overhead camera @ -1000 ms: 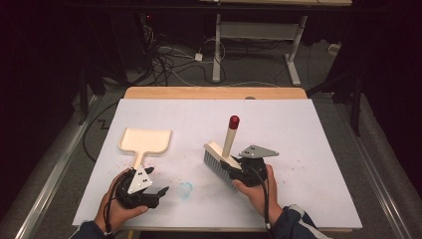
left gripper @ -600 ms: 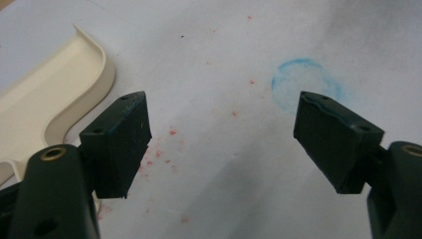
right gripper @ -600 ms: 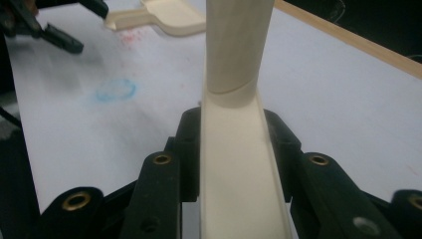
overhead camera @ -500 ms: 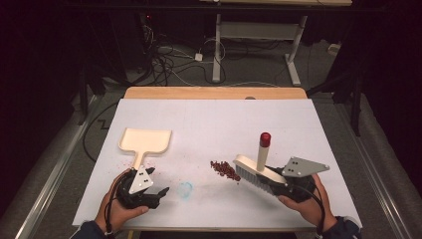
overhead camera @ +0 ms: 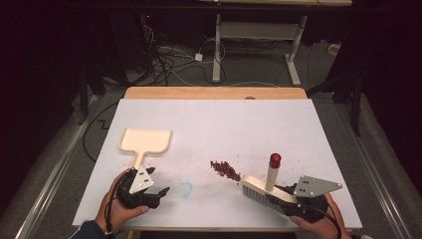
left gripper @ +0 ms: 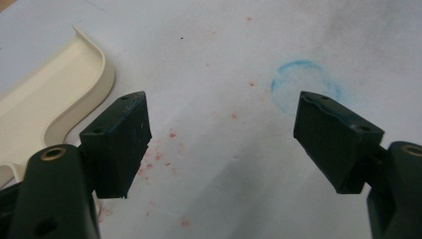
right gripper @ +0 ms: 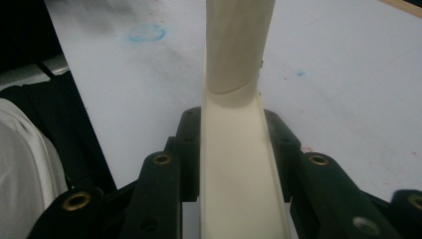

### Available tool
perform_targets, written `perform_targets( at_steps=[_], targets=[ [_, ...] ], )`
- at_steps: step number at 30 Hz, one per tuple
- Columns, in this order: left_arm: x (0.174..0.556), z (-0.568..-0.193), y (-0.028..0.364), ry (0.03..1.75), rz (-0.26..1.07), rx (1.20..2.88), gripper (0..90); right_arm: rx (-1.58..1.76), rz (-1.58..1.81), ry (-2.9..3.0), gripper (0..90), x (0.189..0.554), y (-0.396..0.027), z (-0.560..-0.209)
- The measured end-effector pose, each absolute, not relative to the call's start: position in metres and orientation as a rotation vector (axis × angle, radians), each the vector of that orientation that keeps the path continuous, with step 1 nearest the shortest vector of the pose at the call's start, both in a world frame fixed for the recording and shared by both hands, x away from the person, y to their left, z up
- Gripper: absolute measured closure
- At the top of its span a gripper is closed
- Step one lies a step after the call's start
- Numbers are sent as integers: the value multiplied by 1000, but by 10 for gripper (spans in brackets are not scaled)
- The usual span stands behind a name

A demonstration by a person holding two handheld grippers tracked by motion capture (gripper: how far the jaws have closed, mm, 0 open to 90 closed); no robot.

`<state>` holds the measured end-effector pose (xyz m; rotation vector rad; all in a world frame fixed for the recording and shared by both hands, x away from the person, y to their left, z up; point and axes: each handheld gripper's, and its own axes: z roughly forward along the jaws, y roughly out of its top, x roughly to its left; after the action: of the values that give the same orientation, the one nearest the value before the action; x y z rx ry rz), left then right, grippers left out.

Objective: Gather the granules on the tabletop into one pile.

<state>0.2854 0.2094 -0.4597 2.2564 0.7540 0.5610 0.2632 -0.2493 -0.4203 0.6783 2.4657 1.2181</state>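
Right claw (overhead camera: pixel 278 199) clenched on brush (overhead camera: pixel 263 186), low, level, left claw (overhead camera: pixel 157 191) released beside dustpan (overhead camera: pixel 144 142).

brush (right gripper: pixel 234 149): handle running off top edge, head running off bottom edge, bristles hidden | dustpan (left gripper: pixel 45 99): being cropped at 9 o'clock edge | red bits (overhead camera: pixel 225 169): too small for identifying individually

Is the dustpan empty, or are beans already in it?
Empty. The dustpan shows a bare cream tray, while the red beans lie in a pile on the table, apart from it.
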Motion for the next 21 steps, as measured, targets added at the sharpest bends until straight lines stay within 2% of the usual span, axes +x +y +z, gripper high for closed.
perform_targets(
  at_steps=[14,21],
  targets=[
    [287,-463,205,744,548,2278,218,680,1208,2414,677,308,-220,-423],
    [286,-463,207,749,551,2275,218,676,1223,2400,676,312,-219,-417]
  ],
)
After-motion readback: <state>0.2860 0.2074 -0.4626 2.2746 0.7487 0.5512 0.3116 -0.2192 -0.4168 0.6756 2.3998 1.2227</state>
